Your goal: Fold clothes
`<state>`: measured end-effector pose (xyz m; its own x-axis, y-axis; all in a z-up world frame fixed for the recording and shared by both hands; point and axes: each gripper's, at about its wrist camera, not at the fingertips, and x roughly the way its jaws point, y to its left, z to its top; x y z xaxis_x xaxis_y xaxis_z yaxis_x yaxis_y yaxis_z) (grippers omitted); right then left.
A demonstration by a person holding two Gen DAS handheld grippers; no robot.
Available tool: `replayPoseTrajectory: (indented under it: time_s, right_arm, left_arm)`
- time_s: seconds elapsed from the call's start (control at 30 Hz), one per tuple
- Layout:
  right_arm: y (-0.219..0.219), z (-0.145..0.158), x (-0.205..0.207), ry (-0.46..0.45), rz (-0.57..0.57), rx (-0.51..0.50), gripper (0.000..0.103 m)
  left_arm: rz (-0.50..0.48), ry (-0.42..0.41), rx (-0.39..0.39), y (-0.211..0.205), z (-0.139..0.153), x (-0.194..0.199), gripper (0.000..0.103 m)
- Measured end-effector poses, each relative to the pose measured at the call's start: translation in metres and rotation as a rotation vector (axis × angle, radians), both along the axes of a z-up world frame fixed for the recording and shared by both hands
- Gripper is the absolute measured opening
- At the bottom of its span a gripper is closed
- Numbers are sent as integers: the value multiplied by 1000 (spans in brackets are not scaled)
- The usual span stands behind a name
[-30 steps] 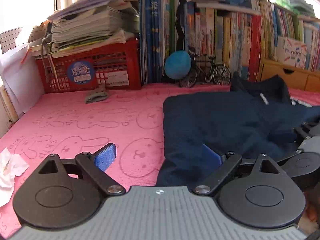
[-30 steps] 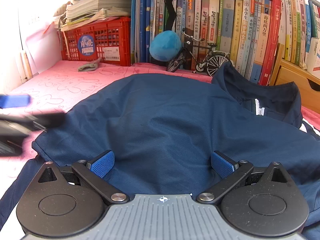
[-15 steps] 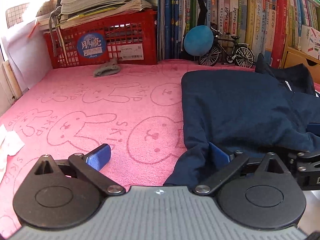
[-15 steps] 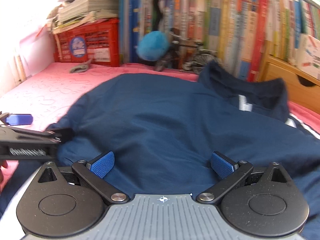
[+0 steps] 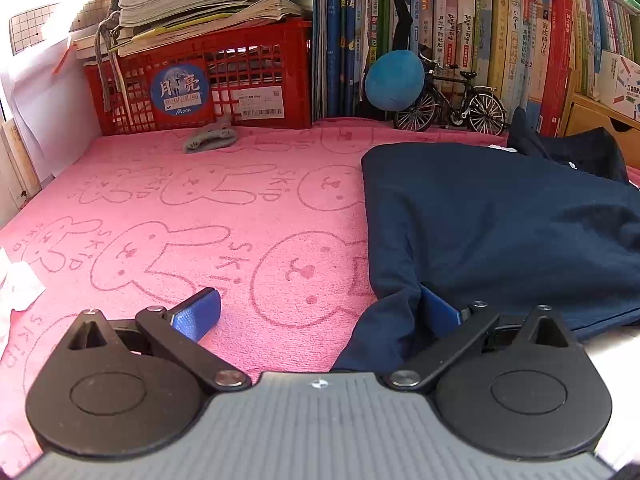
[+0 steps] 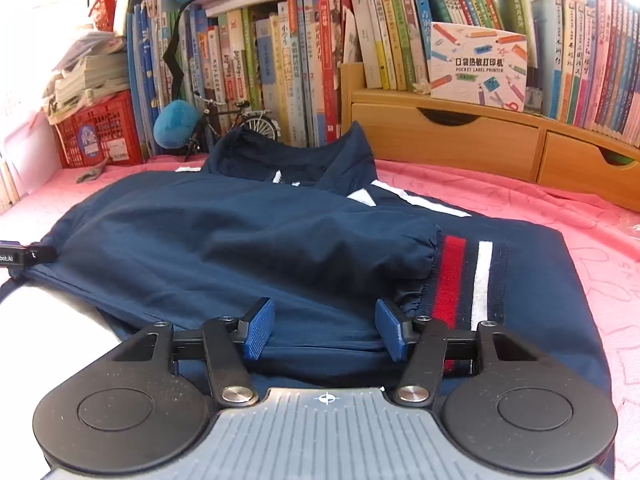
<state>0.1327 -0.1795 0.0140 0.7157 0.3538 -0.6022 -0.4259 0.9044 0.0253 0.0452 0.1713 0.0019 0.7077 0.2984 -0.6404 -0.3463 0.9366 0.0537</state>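
Jacket (image 6: 248,248) half folded on mat (image 5: 200,216). Right gripper (image 6: 322,330) closing over hem at 6 o'clock, no pinch yet; grab both layers. Left gripper (image 5: 316,314) wide open, empty.

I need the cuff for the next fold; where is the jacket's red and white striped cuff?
In the right wrist view, the striped cuff lies on the navy jacket, just right of the right gripper.

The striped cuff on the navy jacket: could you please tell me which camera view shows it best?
The right wrist view: the striped cuff, with red and white bands, lies in plain sight just beyond the right gripper. The left wrist view shows only plain navy fabric of the jacket, no cuff.
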Motion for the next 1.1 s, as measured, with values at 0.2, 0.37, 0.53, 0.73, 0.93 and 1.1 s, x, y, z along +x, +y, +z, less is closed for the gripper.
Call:
replayPoseTrajectory:
  time_s: [0.2, 0.37, 0.53, 0.73, 0.93, 1.1]
  right_arm:
    - [8, 3, -2, -18, -1, -53, 64]
    - [9, 4, -1, -11, 2, -45, 65]
    - [10, 5, -1, -8, 2, -43, 65]
    - [9, 5, 0, -7, 4, -43, 65]
    - [9, 6, 0, -7, 5, -44, 65]
    - [8, 7, 0, -5, 5, -42, 65]
  left_arm:
    - [8, -3, -6, 1, 0, -1, 103]
    - [29, -11, -1, 6, 6, -6, 103]
    - [209, -72, -247, 47, 23, -14, 102]
    - [133, -166, -33, 20, 59, -2, 84]
    - [-212, -171, 95, -69, 59, 44, 92]
    - [-177, -2, 209, -74, 20, 89, 79]
